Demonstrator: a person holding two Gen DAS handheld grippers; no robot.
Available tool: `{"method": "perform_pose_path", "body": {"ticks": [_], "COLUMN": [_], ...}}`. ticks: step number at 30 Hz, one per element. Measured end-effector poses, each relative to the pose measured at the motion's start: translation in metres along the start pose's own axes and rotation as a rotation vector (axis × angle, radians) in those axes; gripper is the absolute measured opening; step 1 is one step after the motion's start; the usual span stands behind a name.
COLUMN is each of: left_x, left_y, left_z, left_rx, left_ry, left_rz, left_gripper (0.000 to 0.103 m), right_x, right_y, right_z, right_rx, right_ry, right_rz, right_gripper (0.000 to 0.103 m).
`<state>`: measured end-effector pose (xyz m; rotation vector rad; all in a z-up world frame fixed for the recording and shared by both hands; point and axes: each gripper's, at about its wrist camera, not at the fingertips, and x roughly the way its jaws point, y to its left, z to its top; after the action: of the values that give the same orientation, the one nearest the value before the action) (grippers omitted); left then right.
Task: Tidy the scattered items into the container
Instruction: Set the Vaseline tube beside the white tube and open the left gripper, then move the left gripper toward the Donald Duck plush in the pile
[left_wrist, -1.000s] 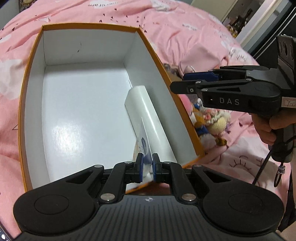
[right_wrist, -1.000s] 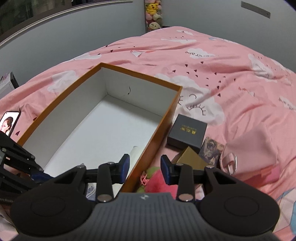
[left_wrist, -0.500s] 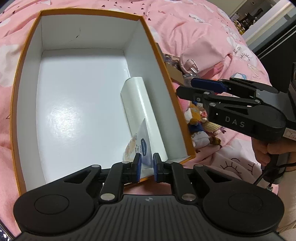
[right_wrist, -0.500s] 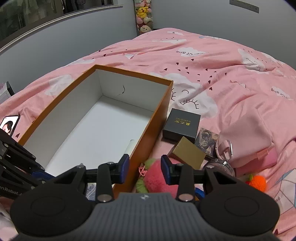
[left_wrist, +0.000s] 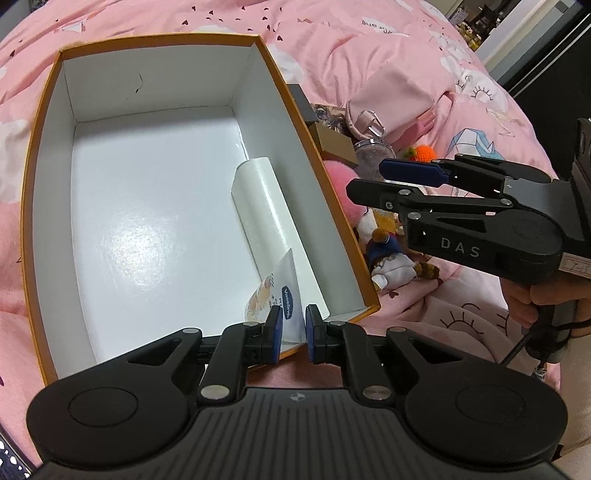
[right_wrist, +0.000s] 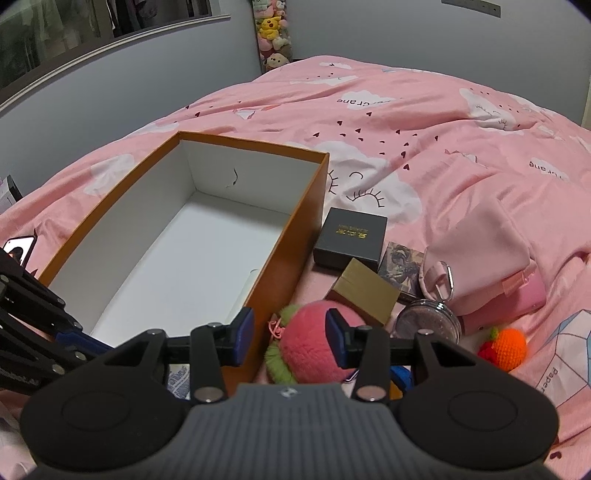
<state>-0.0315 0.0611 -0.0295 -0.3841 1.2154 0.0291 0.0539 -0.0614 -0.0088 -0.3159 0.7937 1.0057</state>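
The left gripper (left_wrist: 293, 334), jaws slightly apart around the tube (left_wrist: 271, 236), had just released it low in the box (left_wrist: 159, 192). The right gripper (right_wrist: 290, 341), jaws just widening and empty, should straddle the pink plush (right_wrist: 308, 341) at lower centre before closing

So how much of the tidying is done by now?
One item, a white tube, lies in the box; the left fingers are open around its end. The right fingers, just opening, frame a pink plush toy. The black case, jar and orange toy remain outside.
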Motion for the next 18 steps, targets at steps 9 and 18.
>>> {"method": "perform_pose_path", "body": {"ticks": [9,18], "left_x": [-0.004,-0.025], "left_y": [0.0,-0.003], "left_z": [-0.003,-0.003], "left_rx": [0.017,0.049], "left_ry": [-0.025,-0.142], "left_rz": [0.045,0.063], "left_gripper": [0.024,0.034], "right_x": [-0.002,-0.008], "right_y": [-0.001,-0.002], "right_z": [-0.001,-0.004], "right_rx": [0.004,0.028], "right_ry": [-0.002,-0.012], "right_rz": [-0.013,-0.025], "right_gripper": [0.053,0.06]}}
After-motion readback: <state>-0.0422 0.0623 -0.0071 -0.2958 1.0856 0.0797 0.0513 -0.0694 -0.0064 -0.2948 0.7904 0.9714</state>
